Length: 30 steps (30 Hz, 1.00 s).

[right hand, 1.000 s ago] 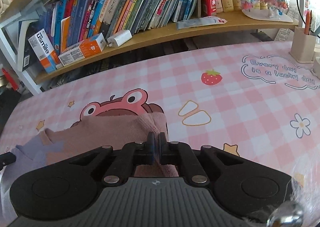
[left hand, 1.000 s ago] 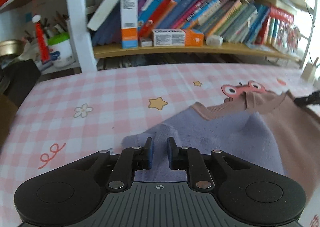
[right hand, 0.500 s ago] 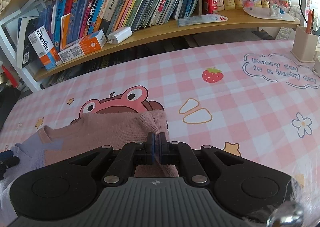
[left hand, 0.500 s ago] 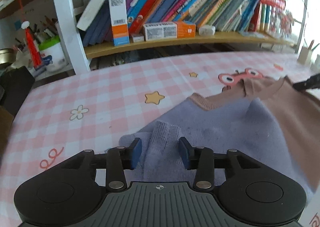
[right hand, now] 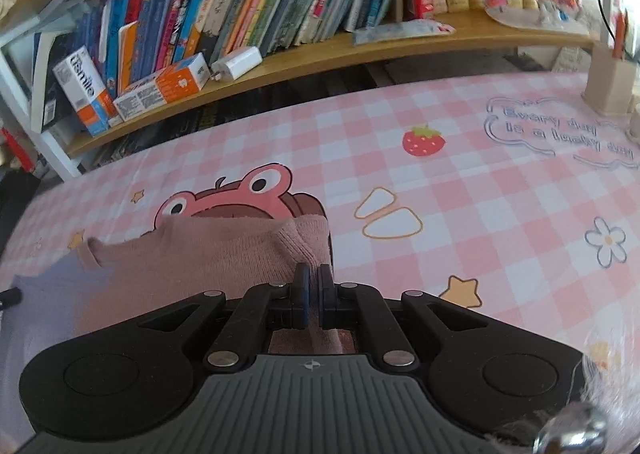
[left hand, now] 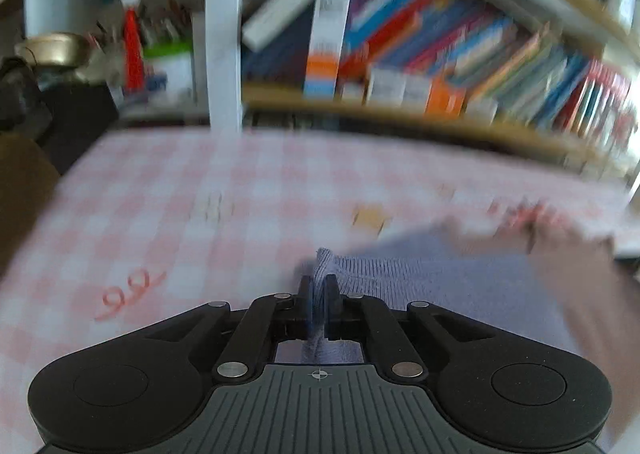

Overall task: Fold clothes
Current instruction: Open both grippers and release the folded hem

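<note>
Step in hand: both corners of the knitted garment (left hand: 460, 286) are taken up, judged ready for a fold. Left gripper (left hand: 319, 294) jaws closed on a lilac edge; right gripper (right hand: 311, 286) jaws clamped on the pink cuff (right hand: 304, 242). Garment lies on the checked surface (right hand: 460, 190), near edge. Next move judged: both corners carried together, evenly. Left view is motion-blurred; garment's near part is hidden behind the grippers.

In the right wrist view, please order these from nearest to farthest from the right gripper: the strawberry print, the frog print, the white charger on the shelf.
From the right gripper:
1. Frog print, just beyond the pink garment, slightly left.
2. Strawberry print, farther, to the right.
3. White charger, on the shelf behind the table, left.
</note>
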Available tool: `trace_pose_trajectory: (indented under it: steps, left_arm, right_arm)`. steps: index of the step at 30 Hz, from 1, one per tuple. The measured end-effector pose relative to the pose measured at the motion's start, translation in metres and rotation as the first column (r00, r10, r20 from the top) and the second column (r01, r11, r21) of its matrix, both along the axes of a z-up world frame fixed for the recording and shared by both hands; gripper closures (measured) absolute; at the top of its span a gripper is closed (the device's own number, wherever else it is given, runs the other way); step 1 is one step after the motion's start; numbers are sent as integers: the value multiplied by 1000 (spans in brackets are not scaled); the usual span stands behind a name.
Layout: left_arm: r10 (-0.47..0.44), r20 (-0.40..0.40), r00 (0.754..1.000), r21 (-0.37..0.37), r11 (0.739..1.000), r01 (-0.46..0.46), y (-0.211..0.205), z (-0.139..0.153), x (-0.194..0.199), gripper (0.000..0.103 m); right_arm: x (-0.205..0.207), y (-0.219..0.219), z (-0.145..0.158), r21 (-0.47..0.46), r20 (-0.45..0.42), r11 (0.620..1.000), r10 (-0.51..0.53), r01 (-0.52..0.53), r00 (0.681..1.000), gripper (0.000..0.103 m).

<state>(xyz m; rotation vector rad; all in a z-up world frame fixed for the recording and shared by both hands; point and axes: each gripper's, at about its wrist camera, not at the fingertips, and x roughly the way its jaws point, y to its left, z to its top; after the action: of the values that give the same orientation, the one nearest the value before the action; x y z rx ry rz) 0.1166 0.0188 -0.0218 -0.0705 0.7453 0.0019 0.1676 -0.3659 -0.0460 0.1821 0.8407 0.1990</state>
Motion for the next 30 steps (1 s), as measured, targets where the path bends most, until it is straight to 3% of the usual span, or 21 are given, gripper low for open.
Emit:
trace_pose_trajectory:
  steps: [5,9,11,12,15,16,18,20,23,25,30]
  left_arm:
    - [10,9,1000,20,1000,-10,-3,-2,2,96]
    - [14,2,1000,36,999,-14,-6,0,3,90]
    - [22,-4,1000,57,998,-22,-8,1,4,89]
    - [27,-7,1000,68,997,-26,-10,2,4,86]
    - [54,-1,999,102,993,-54,-12,6,2,58]
    - [77,15,997,114,990,-78,-12,9,-1,56]
    - [92,58,994,107,989,-98,-13,20,-12,55]
    - [95,95,991,101,989,-105,-15,30,-25,50]
    - [80,122,989,109,990,-93,-21,42,-47,40]
    - [86,121,989,93,991,-97,-24,46,-64,33]
    - [106,100,989,41,993,-111,-34,50,-99,30]
  right_arm:
    - [-2,1,2,-29,17,998,-55,56,998,99]
    - [-14,3,10,-22,104,994,-102,104,989,99]
    - [-15,12,10,-83,115,993,-70,80,991,99]
    - [-13,15,8,-112,99,991,-57,68,993,99]
    - [-7,18,3,-134,58,989,-49,57,997,98]
    - [-7,17,6,-129,56,990,-50,57,997,98]
    - [-15,15,13,-113,71,992,-39,47,997,94]
    - [-25,13,20,-109,83,993,-25,34,996,80]
    - [-44,11,27,-109,93,994,-7,17,996,69]
    - [-58,9,32,-109,95,994,4,6,996,64]
    - [-96,11,40,-112,105,993,38,-27,994,51]
